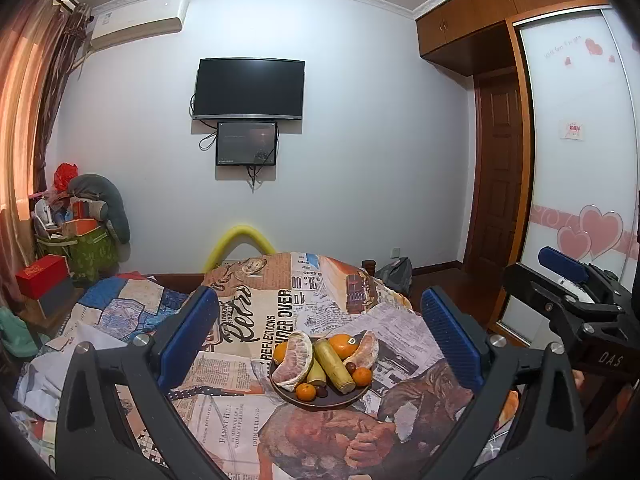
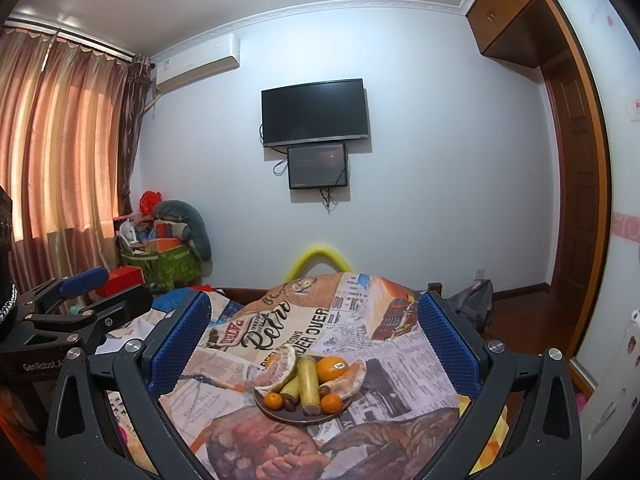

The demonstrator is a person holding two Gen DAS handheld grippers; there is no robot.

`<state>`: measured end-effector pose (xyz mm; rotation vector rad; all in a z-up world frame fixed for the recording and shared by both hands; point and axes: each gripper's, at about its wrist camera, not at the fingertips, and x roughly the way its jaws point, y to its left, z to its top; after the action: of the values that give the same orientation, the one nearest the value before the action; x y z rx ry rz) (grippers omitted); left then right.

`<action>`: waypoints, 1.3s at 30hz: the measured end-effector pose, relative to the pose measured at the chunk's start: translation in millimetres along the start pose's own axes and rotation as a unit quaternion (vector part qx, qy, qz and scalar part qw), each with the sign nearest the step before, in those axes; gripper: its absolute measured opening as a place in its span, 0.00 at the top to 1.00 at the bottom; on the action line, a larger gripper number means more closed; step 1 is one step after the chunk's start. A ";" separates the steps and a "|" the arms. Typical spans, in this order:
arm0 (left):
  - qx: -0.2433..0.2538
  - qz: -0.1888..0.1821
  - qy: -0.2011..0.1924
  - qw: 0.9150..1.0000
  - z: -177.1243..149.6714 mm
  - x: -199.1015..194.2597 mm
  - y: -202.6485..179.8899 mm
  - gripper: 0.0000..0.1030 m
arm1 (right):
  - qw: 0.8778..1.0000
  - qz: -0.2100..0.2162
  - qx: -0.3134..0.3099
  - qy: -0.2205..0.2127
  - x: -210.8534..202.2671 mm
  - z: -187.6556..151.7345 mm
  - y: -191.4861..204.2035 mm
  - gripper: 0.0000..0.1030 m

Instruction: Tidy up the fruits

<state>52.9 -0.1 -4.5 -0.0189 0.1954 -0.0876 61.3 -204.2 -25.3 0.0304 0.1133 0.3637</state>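
Left tool [image 1: 316,344]: blue pads spread wide, nothing between them, held above the near side of the tabletop [image 1: 240,412]. Right tool [image 2: 314,348]: likewise spread and empty, beside the left one. Dark plate [image 1: 320,402] sits centred on the newspaper-print cloth [image 1: 256,320], ahead of both tools. On it: two peeled pomelo wedges [image 1: 294,360], a stickered orange [image 1: 345,344], small mandarins [image 1: 306,392], a pale yellow-green stalk piece [image 1: 334,366], dark small fruits [image 1: 320,391]. Far wall: television [image 1: 249,89].
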 end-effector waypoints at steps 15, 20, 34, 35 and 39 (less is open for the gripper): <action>0.001 -0.002 0.002 1.000 -1.1 0.9 0.9 0.00 | 1.000 -0.004 0.003 0.001 0.1 1.0 -3.0 0.00; 0.000 -0.002 0.003 1.000 -1.1 1.1 1.0 0.00 | 1.000 -0.004 0.003 0.002 0.5 1.3 -2.8 0.00; 0.001 -0.003 0.003 1.000 -1.8 1.8 0.8 0.00 | 1.000 -0.004 0.003 0.001 0.2 1.2 -1.9 0.00; 0.001 -0.003 0.003 1.000 -1.8 1.7 0.7 0.00 | 1.000 -0.004 0.002 0.001 0.2 1.2 -1.9 0.00; 0.002 -0.003 0.003 1.000 -2.8 2.0 0.9 0.00 | 1.000 -0.005 0.002 0.001 -0.1 1.2 -1.5 0.00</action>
<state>54.4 0.6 -7.6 -0.0143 0.2003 -0.0945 61.8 -205.7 -24.1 0.0337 0.1153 0.3536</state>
